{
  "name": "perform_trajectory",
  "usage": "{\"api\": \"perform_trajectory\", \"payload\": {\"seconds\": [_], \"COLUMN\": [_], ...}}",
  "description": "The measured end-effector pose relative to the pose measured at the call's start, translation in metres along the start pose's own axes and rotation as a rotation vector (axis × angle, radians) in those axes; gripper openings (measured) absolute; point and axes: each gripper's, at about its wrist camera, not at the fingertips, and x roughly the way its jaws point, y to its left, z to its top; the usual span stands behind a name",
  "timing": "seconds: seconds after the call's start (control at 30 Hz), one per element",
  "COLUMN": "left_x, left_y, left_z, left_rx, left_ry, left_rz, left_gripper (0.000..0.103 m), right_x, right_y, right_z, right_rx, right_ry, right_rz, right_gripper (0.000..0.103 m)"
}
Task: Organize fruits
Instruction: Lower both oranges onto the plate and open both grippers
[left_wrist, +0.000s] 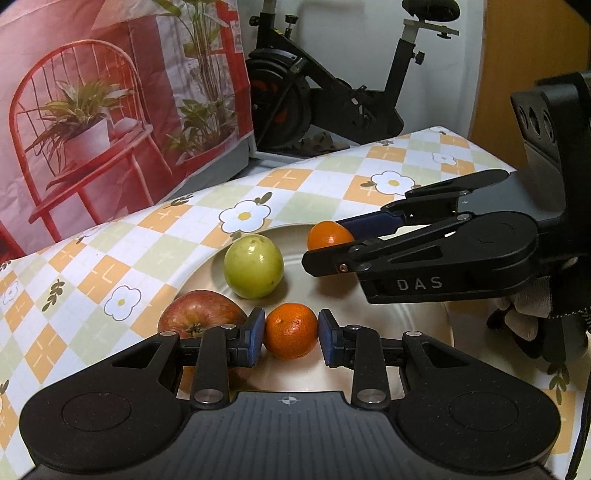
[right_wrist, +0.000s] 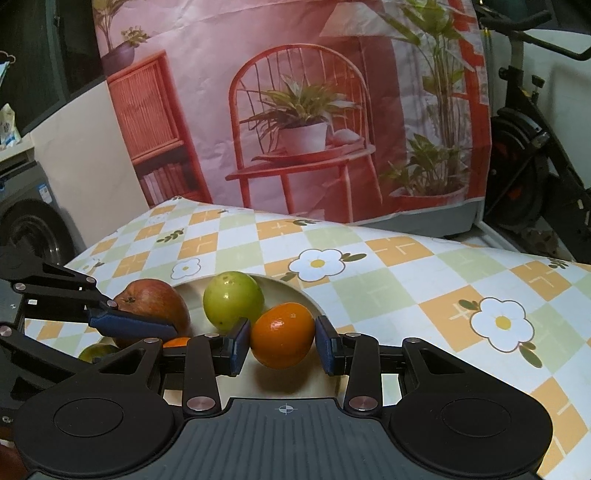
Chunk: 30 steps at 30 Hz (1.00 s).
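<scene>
Only "DAS" in pale letters on the right gripper (left_wrist: 328, 245) body.

Your left gripper (left_wrist: 291, 338) and right gripper (right_wrist: 283, 345) look alike: matte black plastic bodies with ribbed centre panels, a small white crosshair mark, round discs at each side, silver pivot screws on angular linkage arms, and blue ribbed pads (left_wrist: 255, 338) on the fingers. White letters "DAS" (left_wrist: 419, 283) mark the right gripper's side, and behind it you wear a black and white glove (left_wrist: 532, 314)
</scene>
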Motion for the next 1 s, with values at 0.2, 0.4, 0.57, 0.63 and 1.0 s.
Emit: {"api": "perform_trajectory", "payload": {"seconds": [0.2,0.4,0.57,0.63,1.0], "left_x": [-0.001,-0.001,-0.002,-0.004,-0.04], "left_y": [0.0,0.002,0.005,0.005,0.008], "left_z": [0.0,0.001,0.0,-0.001,0.0], "left_rx": [-0.005,-0.034,-0.06,-0.064,-0.128], "left_ry": [-0.002,0.005,0.013,0.012,-0.063], "left_rz": [0.002,-0.007,-0.017,-0.017,-0.025], "left_gripper": [0.034,0.034,0.034,0.034,0.034], "right_x": [0.008,0.006,0.0,-0.007,-0.07], "right_y": [0.002,0.002,0.001,-0.001,-0.012], "right_z": [0.0,-0.002,-0.004,-0.004,-0.029], "right_rx": [-0.002,-0.002,0.011,0.024,0.172], "right_ry": [0.019,0.018,-0.002,-0.027,-0.145], "right_rz": [0.003,0.003,0.005,0.009,-0.035], "right_gripper": [0.035,0.035,0.036,0.036,0.037]}}
